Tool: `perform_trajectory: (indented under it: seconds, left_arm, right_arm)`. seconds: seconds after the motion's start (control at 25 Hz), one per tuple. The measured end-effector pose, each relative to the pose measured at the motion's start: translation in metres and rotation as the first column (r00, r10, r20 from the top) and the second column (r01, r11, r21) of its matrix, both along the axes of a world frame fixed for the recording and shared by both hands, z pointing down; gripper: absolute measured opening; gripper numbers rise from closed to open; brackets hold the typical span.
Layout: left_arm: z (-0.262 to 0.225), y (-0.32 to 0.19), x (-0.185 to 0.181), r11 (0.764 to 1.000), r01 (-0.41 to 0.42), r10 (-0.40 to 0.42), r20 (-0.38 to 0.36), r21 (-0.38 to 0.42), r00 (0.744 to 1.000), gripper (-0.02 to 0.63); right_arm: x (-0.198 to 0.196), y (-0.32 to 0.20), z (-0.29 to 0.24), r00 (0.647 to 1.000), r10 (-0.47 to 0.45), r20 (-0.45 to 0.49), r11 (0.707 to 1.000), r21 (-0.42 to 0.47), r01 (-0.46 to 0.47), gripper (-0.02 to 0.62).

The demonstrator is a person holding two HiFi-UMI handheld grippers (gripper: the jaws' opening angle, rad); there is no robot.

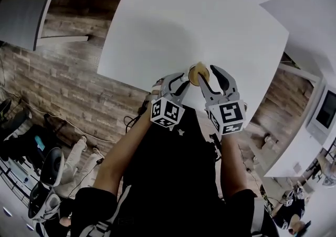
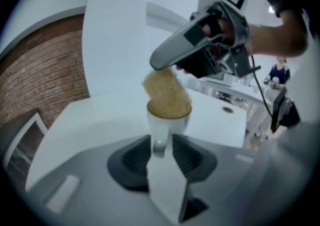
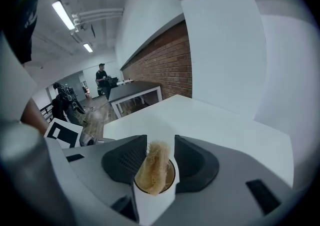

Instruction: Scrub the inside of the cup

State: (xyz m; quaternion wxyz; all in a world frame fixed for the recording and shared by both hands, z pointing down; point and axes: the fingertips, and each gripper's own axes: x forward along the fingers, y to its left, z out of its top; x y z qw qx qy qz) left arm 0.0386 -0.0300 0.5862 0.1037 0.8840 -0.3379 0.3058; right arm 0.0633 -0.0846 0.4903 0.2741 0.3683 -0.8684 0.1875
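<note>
The pale, glossy cup (image 2: 167,127) stands upright on the white table (image 3: 210,120), with a tan, fibrous scrubber (image 2: 165,94) stuffed in its mouth and sticking out above the rim. The left hand-held gripper (image 2: 161,142) straddles the cup with its jaws wide and not clamping. The right hand-held gripper (image 3: 161,145) is also wide, its pads off the scrubber. Scrubbing before the left one clamps would likely spin or tip the loose cup, or lift it along with the wedged scrubber.

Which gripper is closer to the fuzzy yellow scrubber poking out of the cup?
Right. The right gripper is over the fuzzy yellow scrubber, open jaws either side of its top. The left gripper sits lower, open jaws either side of the pale cup.
</note>
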Motion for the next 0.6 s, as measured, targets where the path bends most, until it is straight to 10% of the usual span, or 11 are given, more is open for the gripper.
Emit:
perform_trajectory:
  seconds: [0.2, 0.6]
  left_arm:
    - [0.0, 0.0, 0.0, 1.0, 0.003, -0.003, -0.009, -0.006, 1.0, 0.133]
    - [-0.002, -0.012, 0.0, 0.999, 0.047, -0.047, -0.017, -0.001, 0.999, 0.1]
  right_arm:
    - [-0.001, 0.003, 0.016, 0.987, -0.049, -0.155, 0.996, -0.082, 0.037, 0.092]
    - [0.009, 0.026, 0.016, 0.985, -0.001, -0.171, 0.99, -0.142, -0.023, 0.051]
